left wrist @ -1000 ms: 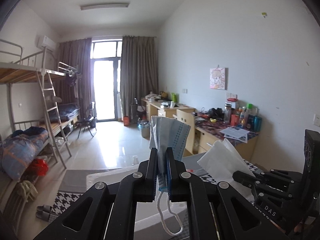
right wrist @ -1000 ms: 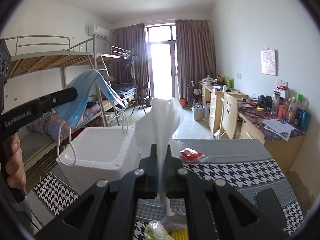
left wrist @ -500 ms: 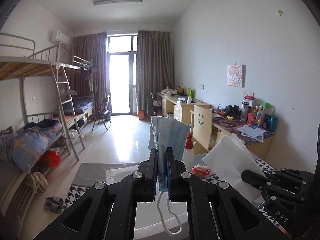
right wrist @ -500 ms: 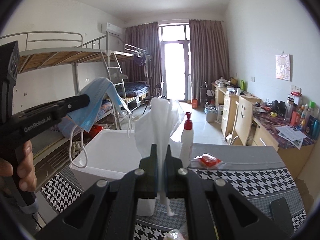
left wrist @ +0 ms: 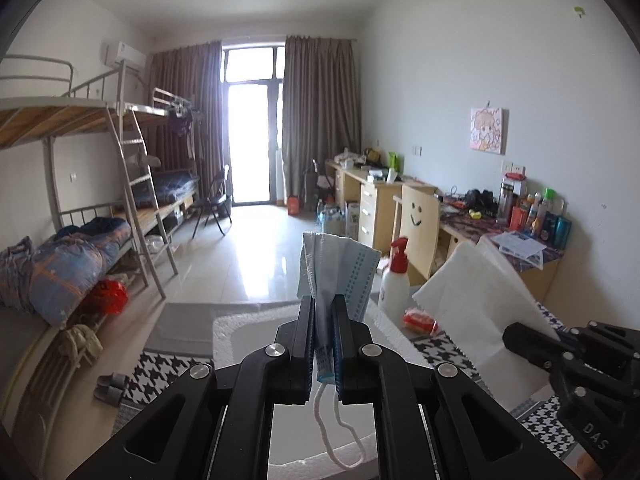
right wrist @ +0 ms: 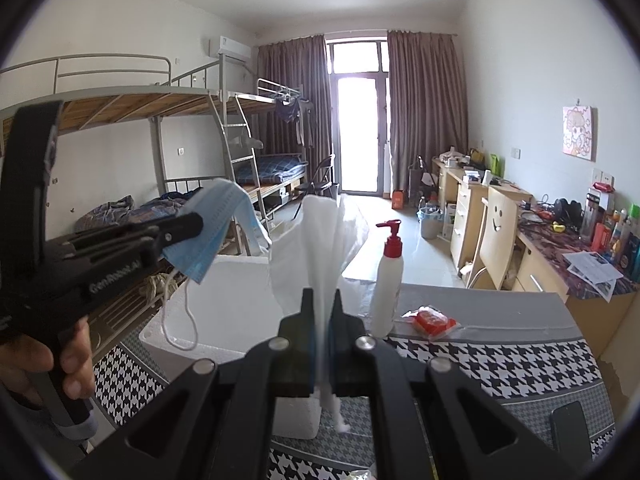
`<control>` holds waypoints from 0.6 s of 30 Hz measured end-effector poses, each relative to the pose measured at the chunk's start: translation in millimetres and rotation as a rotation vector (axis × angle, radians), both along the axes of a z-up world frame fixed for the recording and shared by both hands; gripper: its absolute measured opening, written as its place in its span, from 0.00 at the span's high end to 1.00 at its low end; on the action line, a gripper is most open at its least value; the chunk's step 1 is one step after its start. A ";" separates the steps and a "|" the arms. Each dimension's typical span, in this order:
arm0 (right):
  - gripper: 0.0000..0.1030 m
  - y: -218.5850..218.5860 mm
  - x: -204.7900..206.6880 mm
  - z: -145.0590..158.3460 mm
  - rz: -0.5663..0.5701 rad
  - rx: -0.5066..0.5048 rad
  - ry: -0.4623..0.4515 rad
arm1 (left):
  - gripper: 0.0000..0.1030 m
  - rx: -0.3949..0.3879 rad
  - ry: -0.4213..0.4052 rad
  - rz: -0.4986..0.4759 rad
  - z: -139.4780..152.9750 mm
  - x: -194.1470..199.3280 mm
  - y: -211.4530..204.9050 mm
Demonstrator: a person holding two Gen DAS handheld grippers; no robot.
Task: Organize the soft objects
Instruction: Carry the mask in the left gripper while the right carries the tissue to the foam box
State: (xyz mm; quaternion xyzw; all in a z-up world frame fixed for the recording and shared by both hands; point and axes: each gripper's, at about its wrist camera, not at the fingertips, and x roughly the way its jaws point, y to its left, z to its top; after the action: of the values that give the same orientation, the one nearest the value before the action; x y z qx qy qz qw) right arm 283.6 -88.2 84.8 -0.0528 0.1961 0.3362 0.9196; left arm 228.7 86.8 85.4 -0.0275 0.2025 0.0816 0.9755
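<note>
Position over the white foam box (right wrist: 224, 300) is what the drop is judged to turn on. The pleated blue face mask (left wrist: 334, 276) is pinched upright by the left gripper (left wrist: 323, 344) directly above the box; the crumpled white tissue (right wrist: 320, 248), clamped in the right gripper (right wrist: 321, 344), is held just beside its right wall.

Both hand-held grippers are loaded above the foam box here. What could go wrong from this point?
1. The mask is pinched by one edge in the left hand-held gripper, its ear loop dangling free; the loop could snag the foam box rim.
2. The tissue in the right hand-held gripper is thin and limp; it may cling to the pads on release.
3. The pump bottle stands close and could be knocked over.
</note>
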 end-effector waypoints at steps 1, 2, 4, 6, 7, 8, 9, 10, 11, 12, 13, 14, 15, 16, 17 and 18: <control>0.93 0.5 0.6 -0.4 -0.001 -0.001 0.001 | 0.92 -0.003 0.009 -0.004 -2.2 2.1 0.6; 0.93 1.1 1.2 -0.9 0.000 -0.003 0.004 | 0.92 -0.006 0.021 -0.002 -4.7 4.4 1.2; 0.93 2.5 1.9 -1.9 -0.002 -0.009 0.007 | 0.92 -0.010 0.038 0.007 -8.9 8.1 4.5; 0.93 3.1 2.1 -2.4 -0.004 -0.013 0.008 | 0.92 -0.015 0.049 0.011 -10.7 10.4 6.5; 0.93 3.3 2.6 -2.1 -0.005 -0.014 0.009 | 0.92 -0.019 0.056 0.013 -12.0 12.0 7.0; 0.93 3.4 2.9 -2.5 -0.007 -0.016 0.010 | 0.92 -0.023 0.065 0.015 -13.5 13.7 7.5; 0.93 4.0 3.2 -2.5 -0.009 -0.018 0.010 | 0.92 -0.024 0.072 0.017 -14.6 15.1 7.4; 0.93 4.6 3.6 -2.5 -0.010 -0.020 0.011 | 0.92 -0.024 0.077 0.020 -15.7 15.4 8.3; 0.93 5.3 3.8 -2.2 -0.010 -0.020 0.012 | 0.92 -0.022 0.082 0.023 -16.9 16.2 8.5; 0.93 5.4 4.5 -2.5 -0.010 -0.021 0.013 | 0.92 -0.022 0.088 0.026 -17.9 17.6 8.3; 0.93 6.1 4.7 -2.7 -0.010 -0.022 0.014 | 0.92 -0.021 0.096 0.028 -19.3 18.3 8.9; 0.93 7.1 5.0 -3.1 -0.010 -0.024 0.015 | 0.92 -0.023 0.102 0.026 -20.6 18.9 9.5; 0.93 7.4 6.1 -3.4 -0.010 -0.026 0.017 | 0.92 -0.029 0.109 0.024 -21.9 19.4 10.7; 0.93 8.1 6.3 -3.9 -0.009 -0.027 0.018 | 0.91 -0.032 0.114 0.023 -23.1 19.9 11.6; 0.93 8.8 6.5 -4.1 -0.009 -0.028 0.019 | 0.89 -0.031 0.123 0.023 -25.0 20.0 12.3; 0.93 9.9 7.1 -4.1 -0.009 -0.030 0.019 | 0.83 -0.032 0.129 0.021 -26.4 19.7 12.7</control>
State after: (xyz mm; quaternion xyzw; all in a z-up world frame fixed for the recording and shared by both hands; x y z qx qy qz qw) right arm 290.7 -78.2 80.7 -0.0623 0.2101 0.3295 0.9184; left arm 248.3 99.5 59.0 -0.0399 0.2660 0.0899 0.9589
